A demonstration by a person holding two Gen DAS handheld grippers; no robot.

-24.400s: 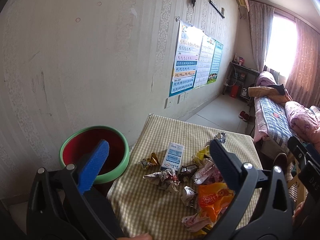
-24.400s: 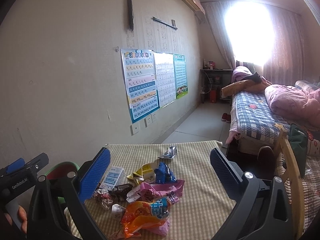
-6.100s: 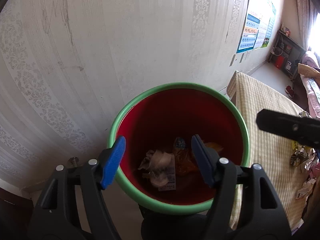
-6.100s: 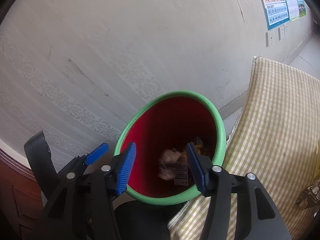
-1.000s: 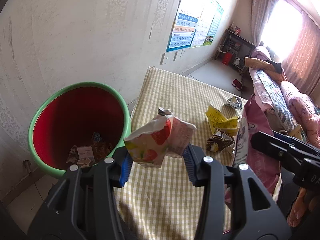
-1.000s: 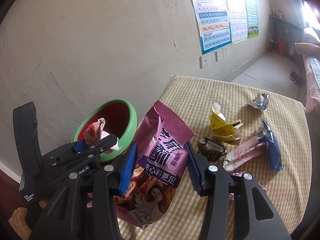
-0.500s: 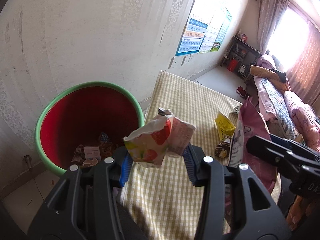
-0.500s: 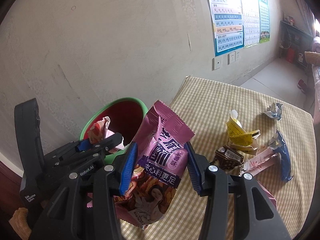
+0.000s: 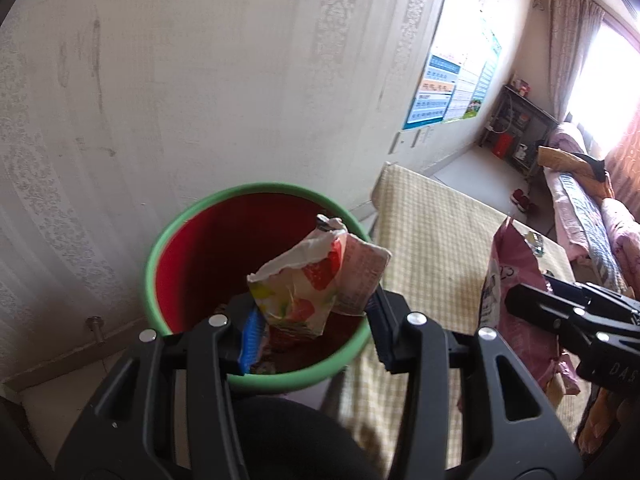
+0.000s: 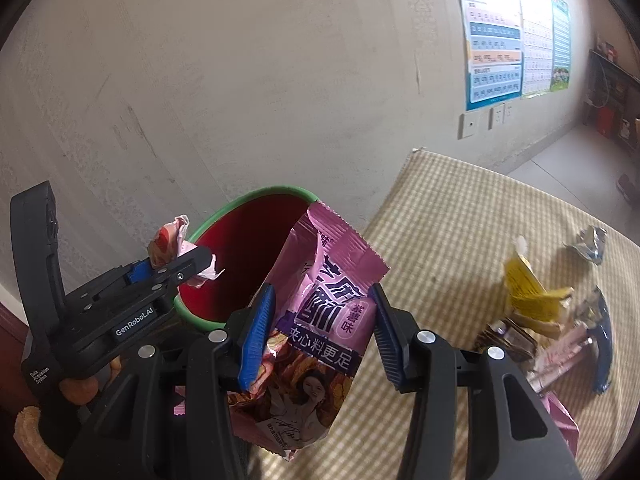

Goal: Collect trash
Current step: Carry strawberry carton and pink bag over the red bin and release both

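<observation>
Fingers (image 9: 250, 334) of the left gripper (image 9: 316, 328) pinch a strawberry wrapper (image 9: 316, 280) above the bin (image 9: 160, 256); the right gripper (image 10: 320, 324) clamps a pink snack bag (image 10: 332, 300) beside it. Dropping step; next, spread the fingers over the opening

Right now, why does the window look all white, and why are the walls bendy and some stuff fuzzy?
Left wrist view: sunlight through the window washes it out, with glare over the posters; the checked tablecloth near the bottom is smeared. Right wrist view: dimmer, and the yellow wrapper looks soft. Both views: the fisheye lens bends the wall and darkens the corners.
</observation>
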